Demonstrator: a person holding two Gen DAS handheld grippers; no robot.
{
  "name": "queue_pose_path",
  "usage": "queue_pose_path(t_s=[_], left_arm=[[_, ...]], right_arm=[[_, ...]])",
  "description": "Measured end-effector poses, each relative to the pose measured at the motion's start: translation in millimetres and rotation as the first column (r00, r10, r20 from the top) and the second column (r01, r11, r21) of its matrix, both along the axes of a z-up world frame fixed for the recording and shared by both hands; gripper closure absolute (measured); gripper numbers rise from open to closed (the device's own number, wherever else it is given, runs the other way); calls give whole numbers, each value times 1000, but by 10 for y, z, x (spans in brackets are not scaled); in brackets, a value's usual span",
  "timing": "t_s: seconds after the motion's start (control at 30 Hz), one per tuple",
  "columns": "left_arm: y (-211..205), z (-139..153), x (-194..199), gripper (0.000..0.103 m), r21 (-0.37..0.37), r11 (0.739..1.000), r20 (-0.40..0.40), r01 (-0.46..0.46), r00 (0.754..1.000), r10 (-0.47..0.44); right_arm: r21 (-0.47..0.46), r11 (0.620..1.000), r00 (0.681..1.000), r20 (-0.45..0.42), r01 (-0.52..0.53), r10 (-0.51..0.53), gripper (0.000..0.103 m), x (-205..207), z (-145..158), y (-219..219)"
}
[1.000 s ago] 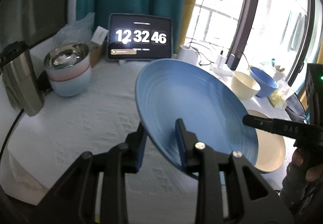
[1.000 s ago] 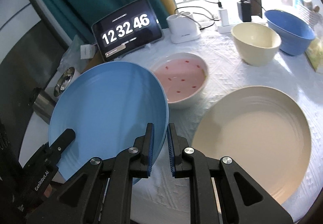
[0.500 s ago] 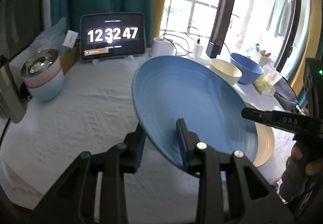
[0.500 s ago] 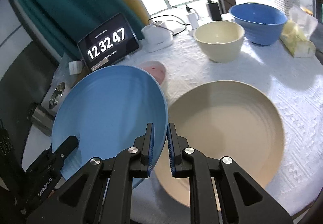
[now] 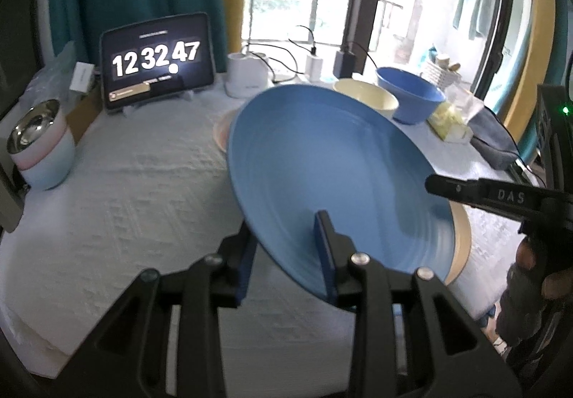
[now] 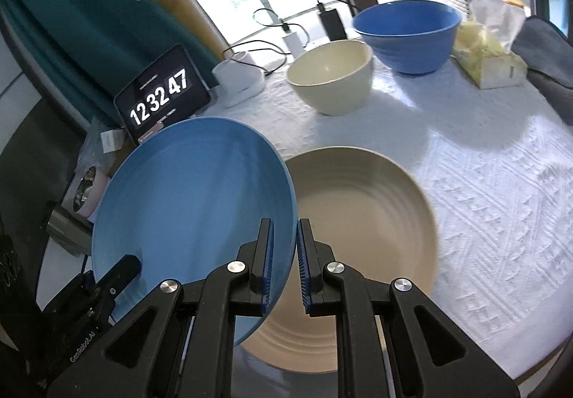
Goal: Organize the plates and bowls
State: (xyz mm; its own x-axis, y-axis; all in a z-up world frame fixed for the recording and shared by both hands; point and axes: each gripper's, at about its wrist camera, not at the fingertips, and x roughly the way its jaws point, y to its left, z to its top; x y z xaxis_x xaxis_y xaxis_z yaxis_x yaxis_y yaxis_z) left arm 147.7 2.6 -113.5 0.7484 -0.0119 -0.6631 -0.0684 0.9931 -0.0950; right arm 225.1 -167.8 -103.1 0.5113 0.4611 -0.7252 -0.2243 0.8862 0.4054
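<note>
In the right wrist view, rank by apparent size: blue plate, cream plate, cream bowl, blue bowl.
1. blue plate and cream plate: alike; the blue one is nearer and covers part of the cream one.
2. blue bowl
3. cream bowl

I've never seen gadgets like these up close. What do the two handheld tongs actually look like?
Both are matte black plastic. Each of the left tongs and right tongs has two angular fingers with triangular cut-outs, silver screw heads at the joints and ribbed blue pads on the inner faces. Seen from the other camera, one carries white "GenRobot.AI" lettering and the other "DAS"; a small green light glows on the right unit.
</note>
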Motion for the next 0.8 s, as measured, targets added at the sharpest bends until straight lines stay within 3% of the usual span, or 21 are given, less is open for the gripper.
queue_pose_path(t_s=[0.8], left_arm=[[-587,-269,319,67,3,995,-111,104,988,-103]], right_arm=[[25,994,994,-44,106,-104,89,42,-240,-729]])
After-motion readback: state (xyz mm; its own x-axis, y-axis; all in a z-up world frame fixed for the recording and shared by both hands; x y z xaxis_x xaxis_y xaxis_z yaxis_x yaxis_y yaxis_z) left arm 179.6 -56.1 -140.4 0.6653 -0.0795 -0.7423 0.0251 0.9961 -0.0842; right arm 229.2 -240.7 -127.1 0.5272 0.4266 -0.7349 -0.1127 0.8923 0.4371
